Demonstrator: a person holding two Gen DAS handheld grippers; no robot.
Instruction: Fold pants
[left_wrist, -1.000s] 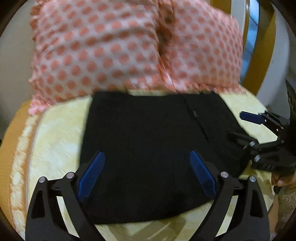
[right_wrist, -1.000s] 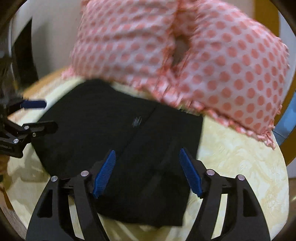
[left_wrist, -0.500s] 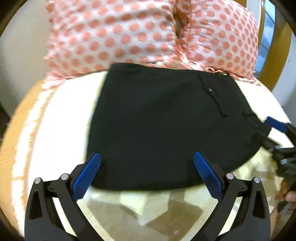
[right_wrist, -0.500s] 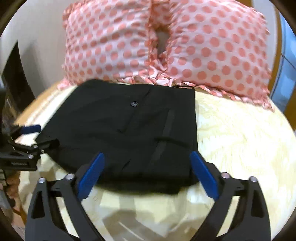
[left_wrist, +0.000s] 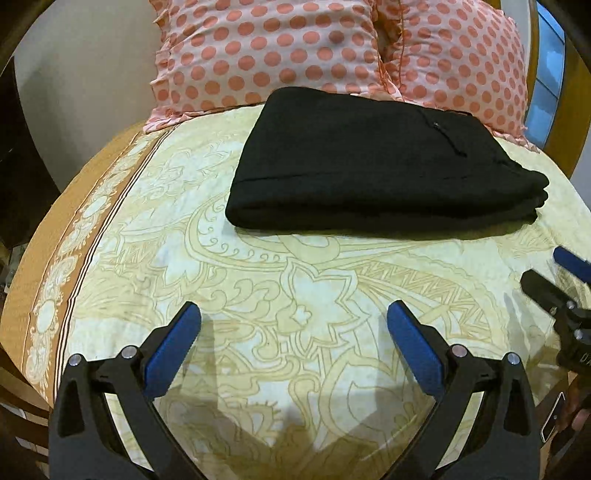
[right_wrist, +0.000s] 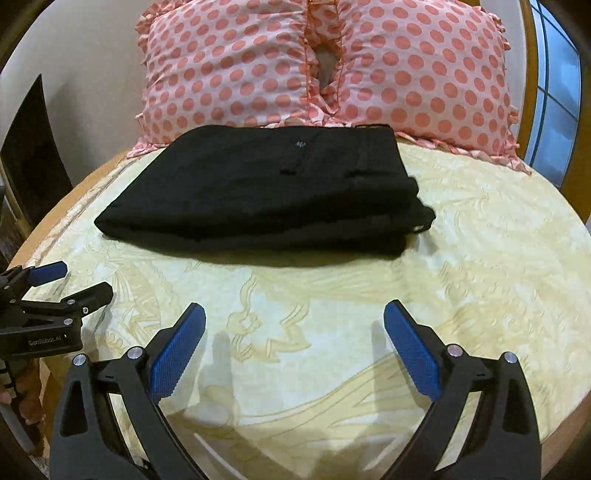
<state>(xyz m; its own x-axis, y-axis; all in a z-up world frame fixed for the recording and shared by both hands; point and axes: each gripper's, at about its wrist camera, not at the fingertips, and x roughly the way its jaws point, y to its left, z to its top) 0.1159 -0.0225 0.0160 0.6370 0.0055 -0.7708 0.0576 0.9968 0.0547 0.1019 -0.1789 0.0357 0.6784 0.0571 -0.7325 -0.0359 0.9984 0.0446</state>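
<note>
The black pants (left_wrist: 376, 166) lie folded in a flat stack on the bed, just in front of the pillows; they also show in the right wrist view (right_wrist: 273, 188). My left gripper (left_wrist: 293, 325) is open and empty, hovering over the bedsheet well short of the pants. My right gripper (right_wrist: 293, 325) is open and empty too, also back from the pants. Each gripper shows in the other's view: the right gripper (left_wrist: 557, 273) at the right edge, the left gripper (right_wrist: 70, 280) at the left edge. Neither touches the pants.
Two pink polka-dot pillows (left_wrist: 332, 55) (right_wrist: 325, 62) stand behind the pants. The bed has a cream patterned sheet (left_wrist: 295, 295) (right_wrist: 480, 258) with an orange border (left_wrist: 55, 258). A wooden frame and window (right_wrist: 554, 92) are at the right.
Both grippers have pulled back from over the pants toward the bed's near side. The folded pants stay where they lay and now sit farther off in both views.
</note>
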